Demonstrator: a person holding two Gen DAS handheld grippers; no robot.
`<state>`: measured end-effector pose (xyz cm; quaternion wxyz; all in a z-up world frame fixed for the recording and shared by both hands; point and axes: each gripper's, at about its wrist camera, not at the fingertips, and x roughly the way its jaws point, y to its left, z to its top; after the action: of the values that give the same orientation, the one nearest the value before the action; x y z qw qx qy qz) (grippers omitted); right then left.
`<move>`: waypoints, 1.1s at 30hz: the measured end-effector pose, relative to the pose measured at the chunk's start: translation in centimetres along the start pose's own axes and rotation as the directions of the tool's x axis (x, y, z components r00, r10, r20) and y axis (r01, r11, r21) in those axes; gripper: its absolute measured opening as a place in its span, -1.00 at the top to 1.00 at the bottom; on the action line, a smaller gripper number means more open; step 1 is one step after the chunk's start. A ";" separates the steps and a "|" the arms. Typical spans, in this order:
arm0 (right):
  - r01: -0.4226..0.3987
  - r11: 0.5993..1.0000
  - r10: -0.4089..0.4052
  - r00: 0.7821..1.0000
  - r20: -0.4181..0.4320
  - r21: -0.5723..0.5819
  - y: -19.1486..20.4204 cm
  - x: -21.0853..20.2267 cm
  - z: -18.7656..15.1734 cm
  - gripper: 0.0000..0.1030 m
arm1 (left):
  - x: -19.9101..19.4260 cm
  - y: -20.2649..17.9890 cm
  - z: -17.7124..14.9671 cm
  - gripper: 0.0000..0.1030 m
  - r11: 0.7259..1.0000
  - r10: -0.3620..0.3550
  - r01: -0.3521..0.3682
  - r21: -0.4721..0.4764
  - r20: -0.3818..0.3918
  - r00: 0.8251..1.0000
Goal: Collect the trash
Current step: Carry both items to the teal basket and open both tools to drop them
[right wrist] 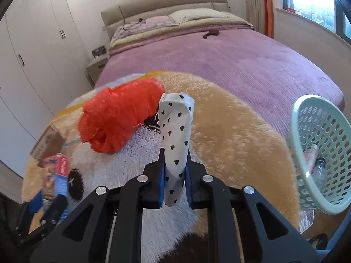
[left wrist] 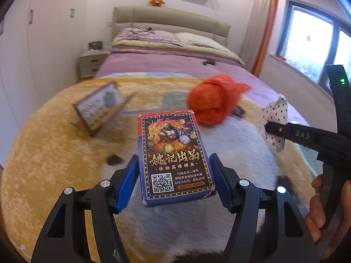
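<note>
My left gripper (left wrist: 174, 175) is shut on a blue playing-card box (left wrist: 173, 157) with a dragon print and holds it above the plush blanket (left wrist: 43, 153); the box also shows in the right wrist view (right wrist: 56, 175). My right gripper (right wrist: 175, 175) is shut on a white wrapper with black hearts (right wrist: 176, 135), which stands up between the blue pads; it also shows in the left wrist view (left wrist: 275, 122). A crumpled orange plastic bag (left wrist: 214, 99) lies on the blanket beyond both grippers, also in the right wrist view (right wrist: 118, 116).
A pale green perforated basket (right wrist: 322, 151) holding a plastic bottle (right wrist: 319, 168) stands at the right. A flattened cardboard box (left wrist: 98, 107) lies on the blanket at the left. The purple bed (right wrist: 219, 52), pillows, nightstand (left wrist: 92, 63) and white wardrobes lie beyond.
</note>
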<state>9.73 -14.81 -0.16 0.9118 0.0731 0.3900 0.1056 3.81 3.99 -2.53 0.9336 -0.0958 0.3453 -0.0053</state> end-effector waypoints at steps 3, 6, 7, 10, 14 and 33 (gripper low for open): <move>-0.001 1.000 0.000 1.000 0.029 0.013 -1.9 -2.1 -0.2 0.74 | -0.3 -1.6 0.0 -0.21 0.993 -0.114 0.114 -0.001 -0.021 0.993; -0.002 0.999 0.000 0.998 0.055 0.048 -4.4 -4.0 -0.3 0.74 | -0.5 -3.9 0.3 -0.21 0.976 -0.219 0.219 0.003 -0.036 0.975; 0.005 0.998 -0.008 0.998 0.064 0.057 -5.2 -4.5 -0.3 0.74 | -0.5 -4.6 0.4 -0.21 0.971 -0.238 0.238 0.006 -0.039 0.970; 0.044 0.996 -0.052 0.994 0.100 0.077 -8.0 -6.7 -0.2 0.74 | -0.2 -7.5 1.1 -0.21 0.955 -0.294 0.296 0.032 -0.049 0.955; 0.061 0.991 -0.076 0.989 0.123 0.122 -11.6 -8.5 0.0 0.74 | 0.5 -12.0 1.9 -0.21 0.934 -0.340 0.345 0.091 -0.059 0.938; 0.212 0.899 -0.212 0.976 -0.043 0.383 -26.5 -5.8 -1.2 0.72 | 11.2 -28.0 2.4 -0.21 0.814 -0.475 0.542 0.210 -0.295 0.829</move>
<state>8.53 -41.80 -2.69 0.8857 0.2080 0.4087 -0.0728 15.48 -23.93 -2.91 0.8552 -0.0488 0.4075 -0.3166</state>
